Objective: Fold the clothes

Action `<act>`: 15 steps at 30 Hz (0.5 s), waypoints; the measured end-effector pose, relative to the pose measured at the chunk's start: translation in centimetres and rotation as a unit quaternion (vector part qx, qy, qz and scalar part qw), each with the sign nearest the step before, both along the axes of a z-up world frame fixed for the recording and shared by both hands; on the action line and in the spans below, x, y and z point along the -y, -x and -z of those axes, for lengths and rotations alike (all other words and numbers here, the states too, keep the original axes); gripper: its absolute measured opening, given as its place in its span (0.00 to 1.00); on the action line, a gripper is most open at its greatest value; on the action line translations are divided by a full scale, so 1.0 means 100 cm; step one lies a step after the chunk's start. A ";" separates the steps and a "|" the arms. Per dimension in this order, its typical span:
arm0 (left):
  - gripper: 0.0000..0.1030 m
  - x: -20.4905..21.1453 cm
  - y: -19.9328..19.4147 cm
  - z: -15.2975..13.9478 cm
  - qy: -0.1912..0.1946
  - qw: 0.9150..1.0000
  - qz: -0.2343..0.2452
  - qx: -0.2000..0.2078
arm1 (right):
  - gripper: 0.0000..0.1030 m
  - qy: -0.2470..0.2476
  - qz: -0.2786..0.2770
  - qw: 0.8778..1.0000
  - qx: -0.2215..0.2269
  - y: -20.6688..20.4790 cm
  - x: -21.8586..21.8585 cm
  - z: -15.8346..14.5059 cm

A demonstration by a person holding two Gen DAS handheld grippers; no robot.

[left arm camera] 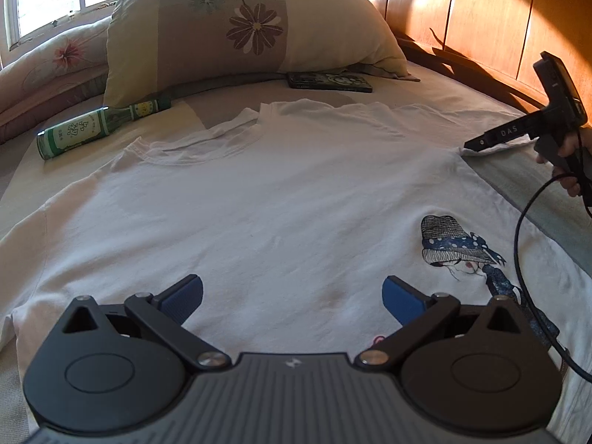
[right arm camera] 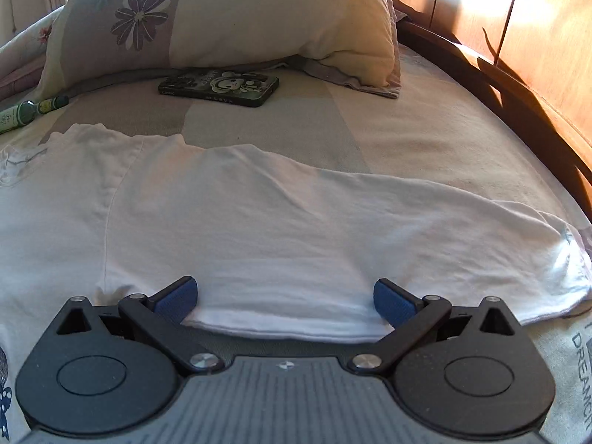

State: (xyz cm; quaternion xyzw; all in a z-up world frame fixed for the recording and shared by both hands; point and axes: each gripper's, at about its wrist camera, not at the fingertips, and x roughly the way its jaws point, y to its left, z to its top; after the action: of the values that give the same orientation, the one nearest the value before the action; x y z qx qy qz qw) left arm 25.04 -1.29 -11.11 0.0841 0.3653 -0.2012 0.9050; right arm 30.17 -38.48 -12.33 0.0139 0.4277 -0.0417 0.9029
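Note:
A white T-shirt (left arm camera: 259,203) lies spread flat on the bed, neckline toward the pillow, with a printed figure in a dotted hat (left arm camera: 458,248) near its right side. My left gripper (left arm camera: 292,296) hovers open over the shirt's lower middle, nothing between its blue pads. In the left wrist view the right gripper (left arm camera: 481,143) sits at the tip of the shirt's right sleeve, held by a hand (left arm camera: 571,155). In the right wrist view my right gripper (right arm camera: 285,299) is open, its blue pads either side of the sleeve (right arm camera: 314,229) hem.
A floral pillow (left arm camera: 236,29) leans at the head of the bed. A green bottle (left arm camera: 92,125) lies left of the shirt's collar. A dark phone with a cartoon case (right arm camera: 218,87) rests below the pillow. A wooden headboard (left arm camera: 492,11) runs along the right. A black cable (left arm camera: 525,259) crosses the shirt's right edge.

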 end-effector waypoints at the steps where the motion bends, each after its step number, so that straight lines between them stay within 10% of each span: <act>1: 0.99 -0.001 0.000 -0.001 0.001 1.000 -0.001 0.000 | 1.00 0.000 -0.001 1.000 -0.005 0.007 0.001 -0.002; 7: 0.99 0.000 0.003 -0.007 0.000 1.000 0.002 0.005 | 1.00 -0.024 -0.038 0.999 0.030 0.041 -0.031 -0.034; 15: 0.99 -0.006 0.004 -0.015 0.007 1.000 -0.013 0.003 | 1.00 0.012 -0.260 0.963 0.074 0.042 -0.155 -0.043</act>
State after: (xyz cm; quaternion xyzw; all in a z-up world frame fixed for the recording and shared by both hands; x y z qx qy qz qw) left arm 24.64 -0.66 -9.57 0.0737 0.3626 -0.1919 0.9090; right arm 25.99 -22.95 -7.99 -0.1054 0.3481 0.1905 0.9118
